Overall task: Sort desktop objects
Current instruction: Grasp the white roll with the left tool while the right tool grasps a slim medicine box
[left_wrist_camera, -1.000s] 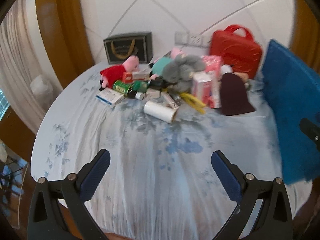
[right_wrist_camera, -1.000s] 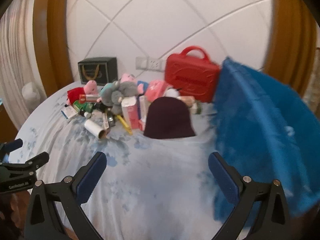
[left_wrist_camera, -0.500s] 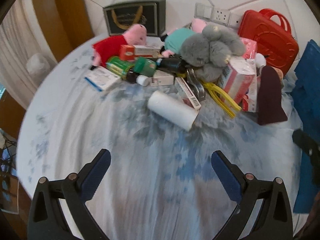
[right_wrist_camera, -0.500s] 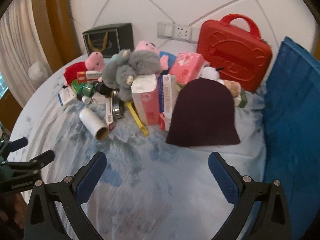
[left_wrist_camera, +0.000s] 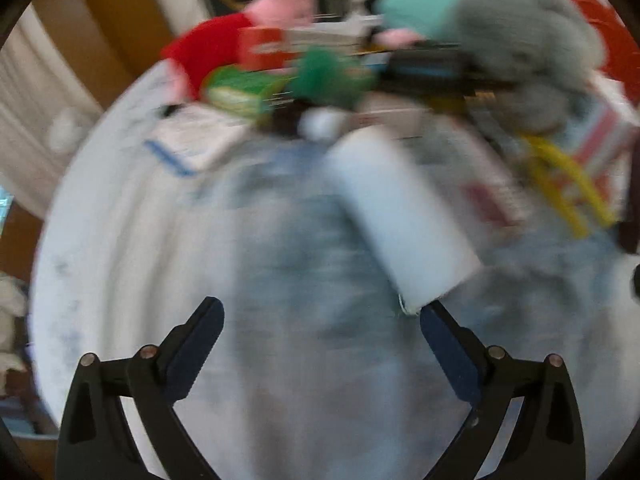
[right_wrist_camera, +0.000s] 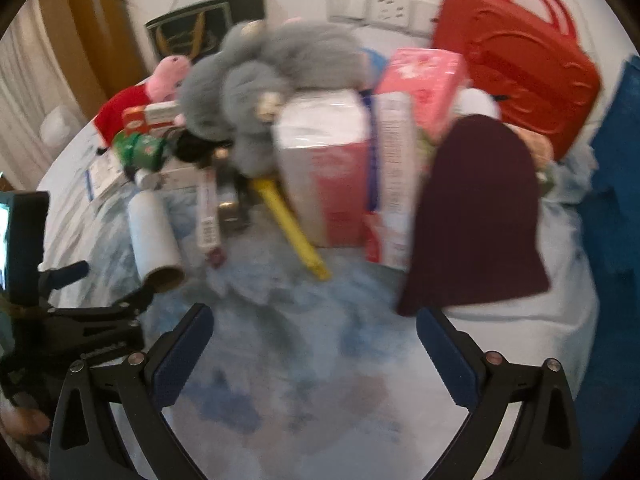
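A pile of objects lies on a pale blue flowered cloth [right_wrist_camera: 304,392]. A white roll with a cardboard core [left_wrist_camera: 400,216] lies nearest my left gripper [left_wrist_camera: 320,320], which is open, with the roll's end just ahead of its right finger. The roll also shows in the right wrist view [right_wrist_camera: 154,232], with the left gripper [right_wrist_camera: 100,304] below it. My right gripper [right_wrist_camera: 316,320] is open and empty, in front of a dark maroon cap [right_wrist_camera: 476,220], a pink-and-white box [right_wrist_camera: 324,172] and a yellow tool [right_wrist_camera: 292,228]. A grey plush [right_wrist_camera: 260,80] tops the pile.
A red case [right_wrist_camera: 516,64] leans on the white wall at the back right. A blue bin [right_wrist_camera: 616,200] stands at the right. A dark gift bag [right_wrist_camera: 204,28] stands at the back left. A pink pig plush in red [left_wrist_camera: 248,28] and green bottles [left_wrist_camera: 280,80] lie at the left.
Both grippers have moved forward toward the pile. The white roll now lies close to the left gripper's right finger. Both stay open.
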{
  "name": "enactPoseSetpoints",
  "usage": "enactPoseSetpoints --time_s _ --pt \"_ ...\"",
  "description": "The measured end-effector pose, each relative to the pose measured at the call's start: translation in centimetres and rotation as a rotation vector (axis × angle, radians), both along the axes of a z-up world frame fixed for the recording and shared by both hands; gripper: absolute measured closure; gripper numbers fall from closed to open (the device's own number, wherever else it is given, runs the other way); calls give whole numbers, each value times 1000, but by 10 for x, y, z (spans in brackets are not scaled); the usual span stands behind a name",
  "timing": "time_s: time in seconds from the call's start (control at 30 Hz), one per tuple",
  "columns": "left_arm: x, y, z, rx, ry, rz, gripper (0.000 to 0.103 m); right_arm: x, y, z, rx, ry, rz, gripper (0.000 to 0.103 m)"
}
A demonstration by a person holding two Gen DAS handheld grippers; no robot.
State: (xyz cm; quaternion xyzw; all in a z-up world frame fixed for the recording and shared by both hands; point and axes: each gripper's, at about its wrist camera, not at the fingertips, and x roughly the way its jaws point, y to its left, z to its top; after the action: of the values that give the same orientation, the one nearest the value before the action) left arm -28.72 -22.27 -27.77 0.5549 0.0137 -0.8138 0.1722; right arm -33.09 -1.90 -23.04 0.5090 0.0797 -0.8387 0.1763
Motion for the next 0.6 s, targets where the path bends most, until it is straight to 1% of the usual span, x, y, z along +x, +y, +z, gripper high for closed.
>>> enactPoseSetpoints --time_s 0.03,0.1,0.2,0.23,0.27,0.3,0.33,0.37,0.4,0.43,0.47,0.53,0.6 --pt "2 -8 0 3 -10 11 2 -3 -6 -2 -9 -7 8 0" --pt "8 -20 6 40 -13 23 2 -9 -21 -5 -36 -27 23 0" --pt "19 -21 28 115 34 3 2 -15 -41 -12 -62 -55 53 0" --pt "20 -17 37 129 62 -12 2 -16 -47 -14 -62 -62 61 4" --pt "19 -14 42 130 77 -23 2 -17 -52 -15 -67 -68 69 13" --pt "14 -8 46 128 82 -34 2 -19 -54 -16 -73 -72 69 18" --pt "6 -2 46 130 82 -48 2 -21 -56 -17 -79 -77 67 25" --pt "-3 3 42 134 75 -65 4 -24 -58 -18 -85 -83 67 27" --pt "-11 6 36 136 67 -75 7 -26 -61 -19 -82 -84 66 27" --pt "-22 1 31 148 62 -85 8 -29 -64 -22 -69 -82 62 40" --pt "-27 3 26 163 56 -91 10 -33 -65 -25 -61 -89 58 50" --pt "-36 2 20 234 76 -99 10 -41 -63 -32 -63 -116 48 55" --pt "-45 2 16 279 87 -115 10 -50 -60 -39 -75 -145 38 55"
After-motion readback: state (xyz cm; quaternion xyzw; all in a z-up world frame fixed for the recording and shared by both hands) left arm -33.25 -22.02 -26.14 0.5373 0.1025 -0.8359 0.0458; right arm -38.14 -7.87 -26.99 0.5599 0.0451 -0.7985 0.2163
